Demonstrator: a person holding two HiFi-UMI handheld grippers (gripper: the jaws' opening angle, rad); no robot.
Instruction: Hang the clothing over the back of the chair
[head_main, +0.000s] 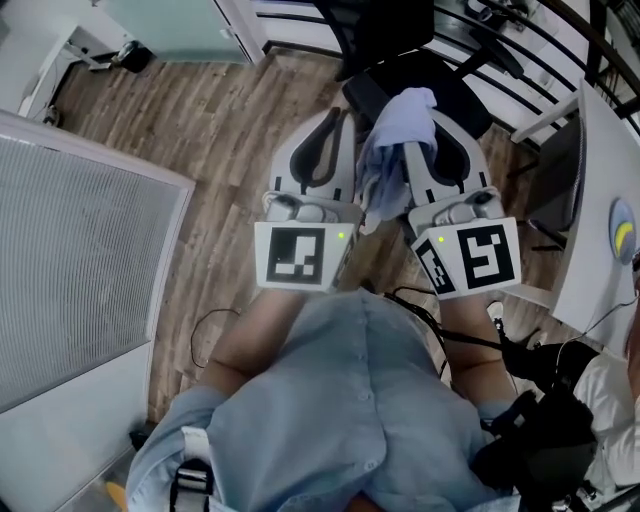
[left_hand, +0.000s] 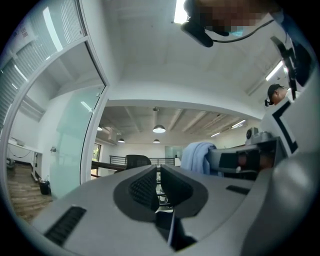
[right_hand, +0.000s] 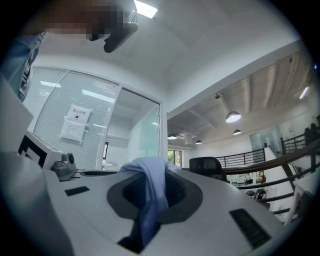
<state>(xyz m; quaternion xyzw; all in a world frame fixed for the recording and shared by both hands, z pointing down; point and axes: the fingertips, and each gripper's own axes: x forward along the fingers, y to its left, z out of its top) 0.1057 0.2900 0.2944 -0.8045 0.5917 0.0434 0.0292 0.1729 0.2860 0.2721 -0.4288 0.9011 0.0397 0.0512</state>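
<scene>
Our right gripper (head_main: 432, 130) pinches the light blue clothing (head_main: 393, 150) tight. Our left gripper (head_main: 335, 125) is beside it, jaws pressed together on nothing. The black chair (head_main: 385, 35) is just ahead. We should lift the clothing high over its back before letting go.

The black office chair (head_main: 385, 30) stands in my way at 12 o'clock, close ahead. At 9 o'clock the blind-covered glass partition (head_main: 70, 260) walls off the whole left side. The white desk (head_main: 600, 160) closes the right at 3 o'clock, and a dark railing (head_main: 520, 30) runs behind it at 1 o'clock. I see open wood floor (head_main: 220, 120) from 10 to 11 o'clock, between partition and chair.
</scene>
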